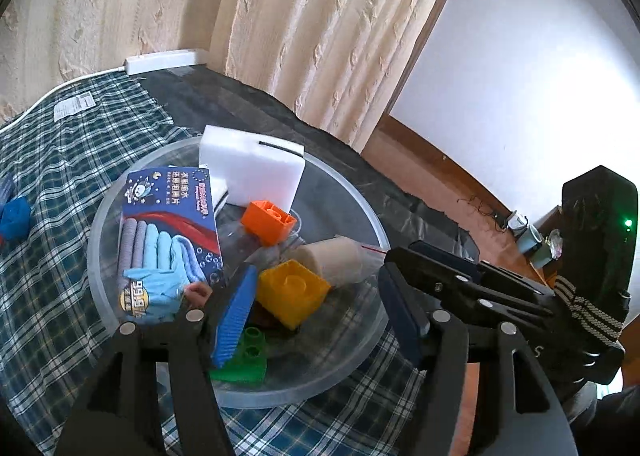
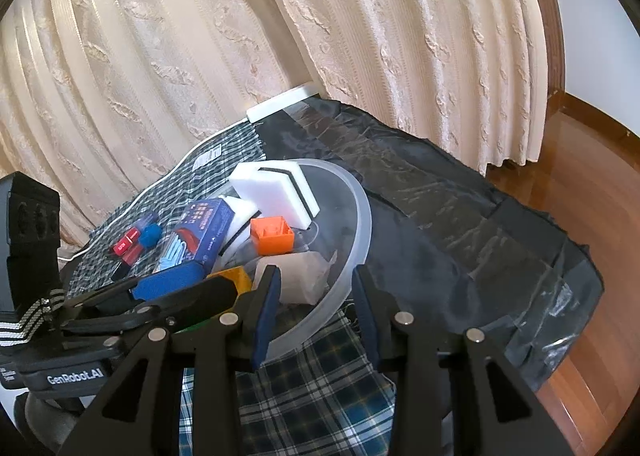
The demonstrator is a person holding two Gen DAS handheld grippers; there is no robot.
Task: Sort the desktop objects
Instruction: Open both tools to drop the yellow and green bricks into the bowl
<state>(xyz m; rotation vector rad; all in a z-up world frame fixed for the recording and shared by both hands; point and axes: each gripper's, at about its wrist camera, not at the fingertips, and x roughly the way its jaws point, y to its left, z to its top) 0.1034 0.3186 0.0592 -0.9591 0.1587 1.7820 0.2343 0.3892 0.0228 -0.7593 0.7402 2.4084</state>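
Progress looks mostly done: clear bowl (image 1: 372,223) at desk centre already holds blue glove box (image 1: 168,240) at 9 o'clock, white foam block (image 1: 252,171) at 12, orange brick (image 1: 268,221), yellow brick (image 1: 292,292) and green brick (image 1: 244,364) at 6. Left over: blue lump (image 1: 14,217) on plaid cloth (image 1: 60,159), well apart. Left hand-held gripper (image 1: 316,320) hangs open over bowl, empty. Right hand-held gripper (image 2: 316,316) straddles bowl rim, part open, pads not visibly pressing.
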